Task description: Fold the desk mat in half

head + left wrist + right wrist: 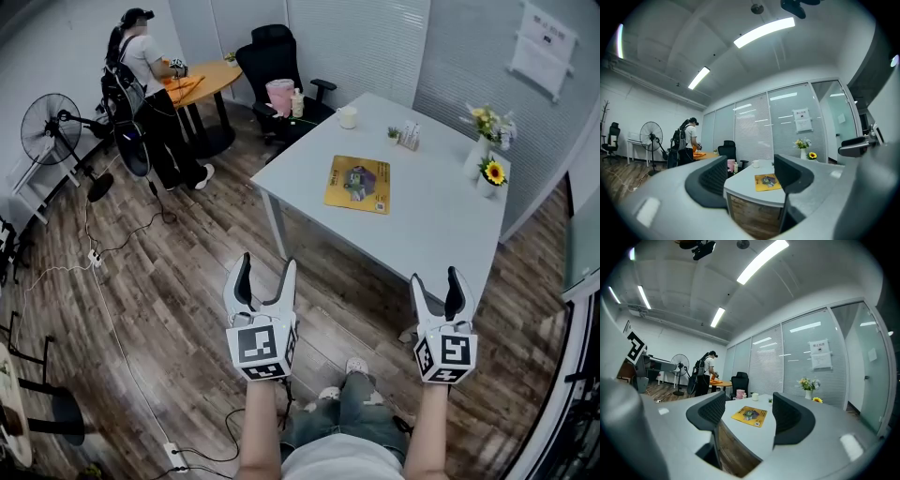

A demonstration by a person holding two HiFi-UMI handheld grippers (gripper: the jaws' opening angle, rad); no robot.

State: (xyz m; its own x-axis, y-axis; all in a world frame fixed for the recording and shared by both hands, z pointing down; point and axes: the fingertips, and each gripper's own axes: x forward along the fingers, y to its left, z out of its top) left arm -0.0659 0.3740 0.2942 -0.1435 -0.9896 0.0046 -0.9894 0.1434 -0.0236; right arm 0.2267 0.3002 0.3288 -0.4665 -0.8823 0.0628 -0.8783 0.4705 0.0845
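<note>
One: Both of our grippers hang over the wood floor (178,281), short of the table's near edge. The left gripper (266,263) and the right gripper (437,277) have their jaws spread wide, with nothing between them.

Two: And the desk mat (358,184) lies flat on the table (441,230), toward its left side. It is well apart from us and from the flower vases (476,157) at the far right.

One: How do we reckon it handles?

Two: Thin, light and floppy, we judge. It lies so flat that getting a jaw under an edge may be fiddly. Whether the underside clings to the tabletop, we cannot tell from here.

One: So where do we take hold?

Two: At the two corners of its near edge, one gripper on each, pinching only the sheet. Raised evenly, it should bend over onto its far half. Raised by one corner, it would likely sag and skew.
</note>
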